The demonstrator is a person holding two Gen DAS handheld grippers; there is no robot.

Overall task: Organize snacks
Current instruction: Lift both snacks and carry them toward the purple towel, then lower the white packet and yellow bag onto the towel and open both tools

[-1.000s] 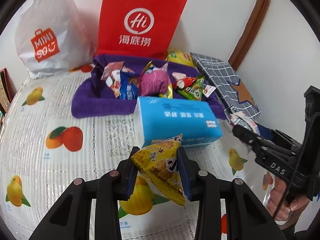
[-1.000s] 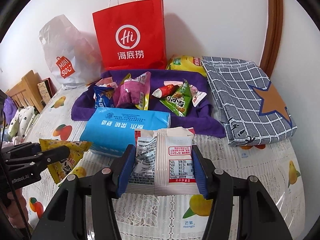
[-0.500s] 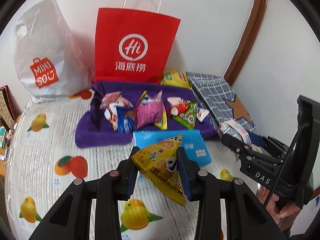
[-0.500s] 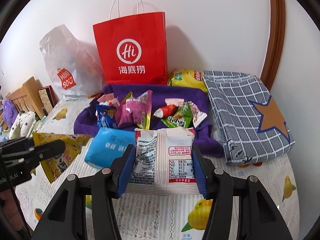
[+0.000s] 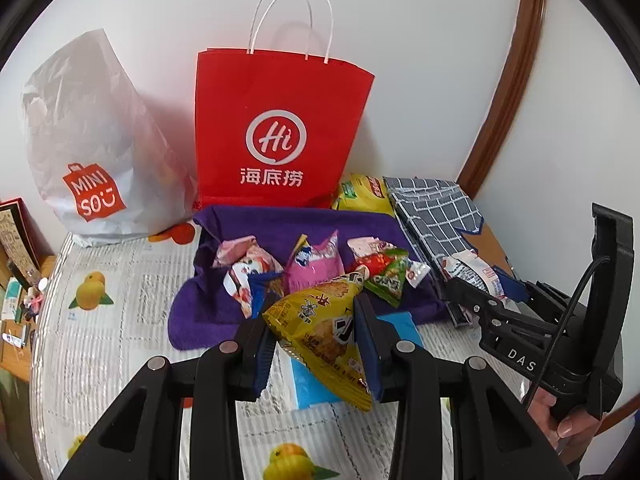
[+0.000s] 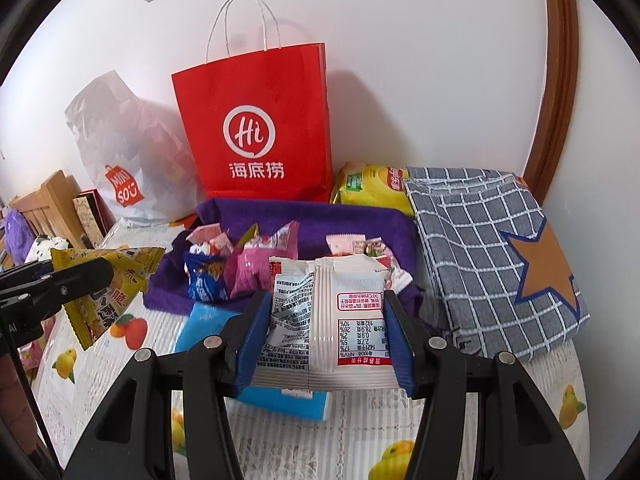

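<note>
Left gripper [image 5: 316, 344]: closed tight on a yellow snack packet [image 5: 320, 332], blue pads pressing its two sides; the packet is lifted clear of the table and hangs tilted, one corner pointing down.
Right gripper [image 6: 324, 336]: jaws partly closed, clamped on the sides of a white snack packet [image 6: 328, 320], its printed back facing the camera; the packet is off the table.
Table [image 6: 360, 432]: covered with a fruit-print cloth; the wall runs along its far edge.
Purple towel [image 5: 280, 224]: spread near the far edge of the table, in front of the red bag.
Loose snacks: a pink packet [image 5: 316, 268], a green packet [image 5: 388, 280] and a blue packet [image 6: 206, 280] lie in a heap on the towel, with other small wrappers touching them.
Blue tissue pack [image 6: 208, 320]: flat on the table just in front of the towel, below both held packets.
Red paper bag [image 5: 276, 132]: upright against the wall at the far edge, white rope handles up.
White plastic bag [image 5: 92, 152]: just left of the red bag, at the far left corner.
Yellow chip bag [image 6: 372, 188]: behind the towel, between the red bag and the checked cloth.
Checked cloth [image 6: 492, 252]: folded, grey with an orange star, along the right edge of the table.
Hand [image 5: 568, 416]: grips the right gripper's handle.
</note>
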